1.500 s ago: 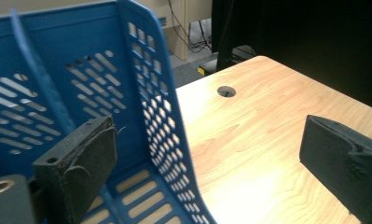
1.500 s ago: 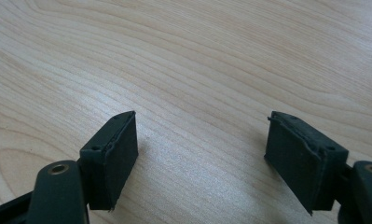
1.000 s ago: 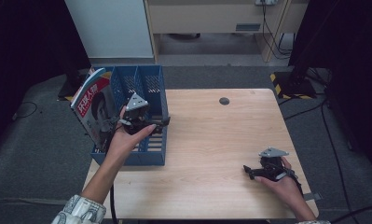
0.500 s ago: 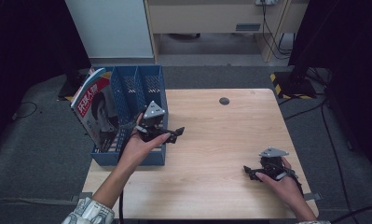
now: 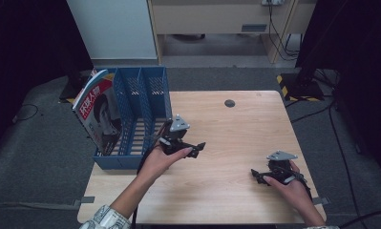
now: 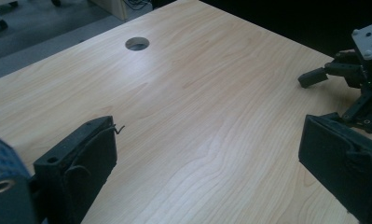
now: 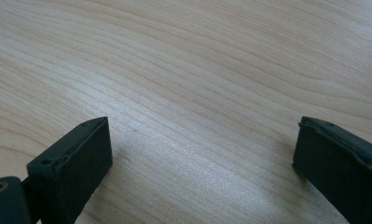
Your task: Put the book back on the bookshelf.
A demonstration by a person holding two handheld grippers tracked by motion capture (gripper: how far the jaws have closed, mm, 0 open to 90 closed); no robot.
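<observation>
Magazine is sitting upright in the leftmost slot of the blue rack, leaning out a bit over the rack's left wall, cover facing the camera. The rack's other slots look empty and it sits on the left edge of the table.

Left gripper is just to the right of the rack, over bare wood, pointing toward the middle of the table. Jaws are spread wide with nothing between them; you can see plain tabletop through the gap in the left gripper view, plus the cable hole further off. Right gripper is down near the front right corner, well apart from everything, also wide open and empty, resting low on the wood.

My read: filing looks done, since the magazine is in its slot and neither claw is touching it. This is the pull-back bit. Next move doesn't call for much, just park the left hand on the table like the right one, keeping clear of the rack's front corner so it doesn't get nudged.
</observation>
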